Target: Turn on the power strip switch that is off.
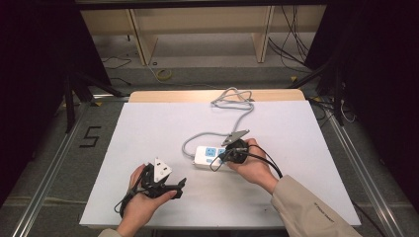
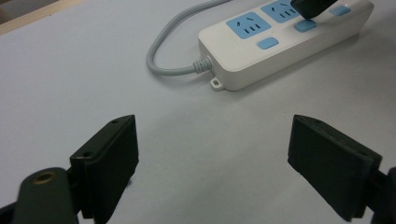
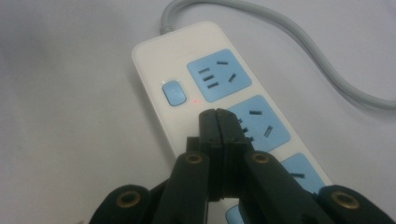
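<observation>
Now the right hand-held gripper, jaws pressed together, should push squarely down on the power strip's second switch, at six o'clock from the first, lit one.

A white-topped table with a bare wooden strip along its far edge. A white power strip with blue sockets lies flat on it, slightly toward four o'clock from the centre. Its grey cord loops out at nine o'clock, then runs toward twelve o'clock, bunching in a coil near the far edge.
</observation>
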A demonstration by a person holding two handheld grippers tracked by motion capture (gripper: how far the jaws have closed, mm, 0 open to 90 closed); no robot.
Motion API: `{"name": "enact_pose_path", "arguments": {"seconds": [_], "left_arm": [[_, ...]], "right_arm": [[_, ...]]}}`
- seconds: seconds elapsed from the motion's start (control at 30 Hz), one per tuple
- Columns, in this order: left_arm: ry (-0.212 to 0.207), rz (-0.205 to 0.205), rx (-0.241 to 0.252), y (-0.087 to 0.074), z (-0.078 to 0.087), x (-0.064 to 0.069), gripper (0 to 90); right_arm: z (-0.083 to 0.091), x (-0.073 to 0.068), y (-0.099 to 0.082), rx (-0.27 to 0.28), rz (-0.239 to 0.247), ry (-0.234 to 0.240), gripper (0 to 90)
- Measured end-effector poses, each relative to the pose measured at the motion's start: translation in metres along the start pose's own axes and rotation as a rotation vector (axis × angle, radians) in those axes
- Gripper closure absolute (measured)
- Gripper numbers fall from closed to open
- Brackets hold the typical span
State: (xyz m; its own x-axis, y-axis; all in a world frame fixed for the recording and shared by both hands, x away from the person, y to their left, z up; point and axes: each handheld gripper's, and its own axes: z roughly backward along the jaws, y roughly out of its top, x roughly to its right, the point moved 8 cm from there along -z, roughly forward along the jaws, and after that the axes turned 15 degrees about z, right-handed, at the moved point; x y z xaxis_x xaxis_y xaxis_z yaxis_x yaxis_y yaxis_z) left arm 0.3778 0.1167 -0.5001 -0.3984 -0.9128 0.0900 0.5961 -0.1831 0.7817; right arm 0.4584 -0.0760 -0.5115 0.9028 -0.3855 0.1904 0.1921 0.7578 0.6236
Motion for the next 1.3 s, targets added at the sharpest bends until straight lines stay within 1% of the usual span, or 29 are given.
{"name": "enact_pose_path", "arguments": {"seconds": [0.03, 0.2, 0.23, 0.43, 0.5, 0.53, 0.77, 0.87, 1.13, 1.3], "left_arm": [[0.000, 0.000, 0.000, 0.0000, 0.0000, 0.0001, 15.8], [0.000, -0.002, -0.001, -0.0001, 0.0001, 0.0000, 15.8], [0.000, -0.001, 0.000, -0.0001, 0.0000, 0.0001, 15.8], [0.000, -0.002, 0.000, -0.0001, -0.0003, 0.0007, 15.8], [0.000, -0.002, 0.001, -0.0001, -0.0002, 0.0007, 15.8], [0.001, -0.002, 0.001, -0.0001, -0.0002, 0.0006, 15.8], [0.001, -0.002, 0.000, -0.0002, -0.0004, 0.0005, 15.8], [0.001, -0.002, 0.000, -0.0002, -0.0004, 0.0005, 15.8], [0.002, -0.003, 0.000, -0.0001, -0.0005, 0.0006, 15.8], [0.002, -0.004, 0.001, -0.0001, -0.0005, 0.0006, 15.8]], "right_arm": [[-0.0004, 0.0002, -0.0002, -0.001, 0.006, 0.001, 90.0], [-0.0018, -0.0006, 0.0007, -0.008, -0.001, 0.001, 90.0], [-0.0018, -0.0004, 0.0004, -0.012, 0.007, 0.004, 90.0], [-0.0021, -0.0006, 0.0012, -0.022, 0.008, 0.007, 90.0], [-0.0022, -0.0009, 0.0017, -0.028, -0.005, 0.000, 90.0], [-0.0023, -0.0006, 0.0014, -0.031, 0.007, 0.003, 90.0], [-0.0028, -0.0001, 0.0025, -0.043, -0.001, 0.009, 90.0], [-0.0030, -0.0001, 0.0025, -0.057, 0.009, 0.012, 90.0], [-0.0038, 0.0003, 0.0031, -0.066, 0.007, 0.017, 90.0], [-0.0040, 0.0001, 0.0037, -0.082, 0.009, 0.018, 90.0]]}}
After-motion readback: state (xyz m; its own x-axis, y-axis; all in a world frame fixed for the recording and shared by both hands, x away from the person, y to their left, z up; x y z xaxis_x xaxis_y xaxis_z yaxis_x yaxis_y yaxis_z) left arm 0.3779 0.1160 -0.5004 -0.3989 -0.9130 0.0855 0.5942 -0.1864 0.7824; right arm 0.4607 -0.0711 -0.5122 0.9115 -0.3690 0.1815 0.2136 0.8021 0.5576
